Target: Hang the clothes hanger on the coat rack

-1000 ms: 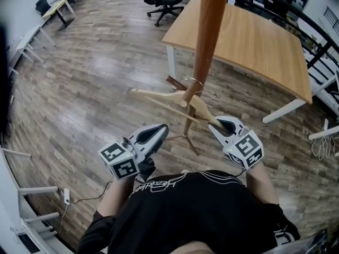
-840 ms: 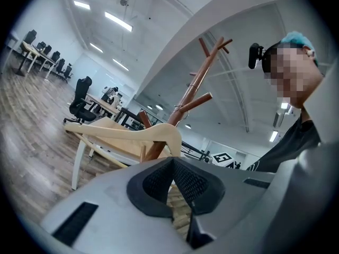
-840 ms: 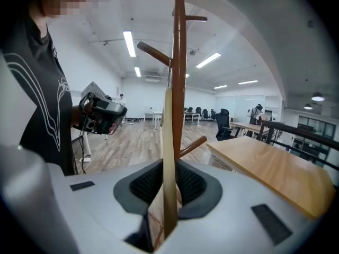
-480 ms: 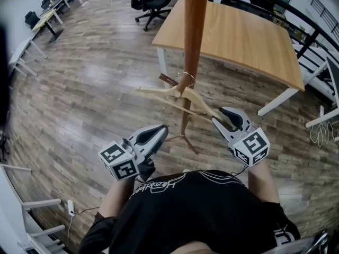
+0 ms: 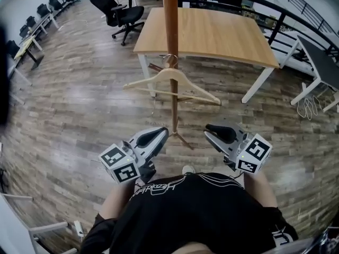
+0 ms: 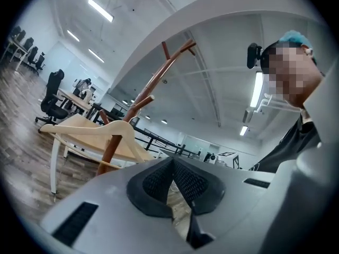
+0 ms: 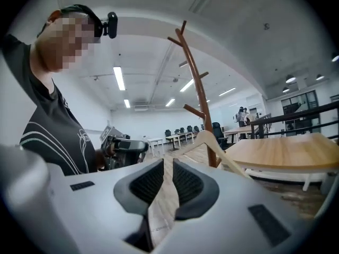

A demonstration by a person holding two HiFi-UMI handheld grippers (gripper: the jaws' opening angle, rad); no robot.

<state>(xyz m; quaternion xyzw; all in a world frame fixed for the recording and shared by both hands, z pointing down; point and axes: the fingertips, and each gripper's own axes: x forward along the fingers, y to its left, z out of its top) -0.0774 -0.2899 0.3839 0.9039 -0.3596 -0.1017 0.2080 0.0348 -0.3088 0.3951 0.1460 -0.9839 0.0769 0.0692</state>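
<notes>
- At the far left, a row of desks (image 5: pixel 32 33) is seen along the wall, and a black office chair (image 5: pixel 114 9) stands behind them; a broad stretch of wooden floor (image 5: pixel 74 105) lies open between these and the rack.
- The left gripper (image 5: pixel 159 134) is held level, low and near the person's body; its jaws are pressed together at the tips and nothing is held between them.
- The clothes hanger (image 5: pixel 145 79) is hung by its hook on a low peg of the coat rack (image 5: pixel 170 15), and it is touched by neither gripper. Its left end lies before a white table leg.
- One foot of the rack is seen on the floor between the two grippers.
- The right gripper (image 5: pixel 214 130) is kept well apart from the hanger; its jaws are closing, a narrow gap is left between them, and only floor is seen through it.
- The near edge of the wooden table (image 5: pixel 212 30) runs just behind the rack.
- A black railing (image 5: pixel 275 20) bounds the room at the right.
</notes>
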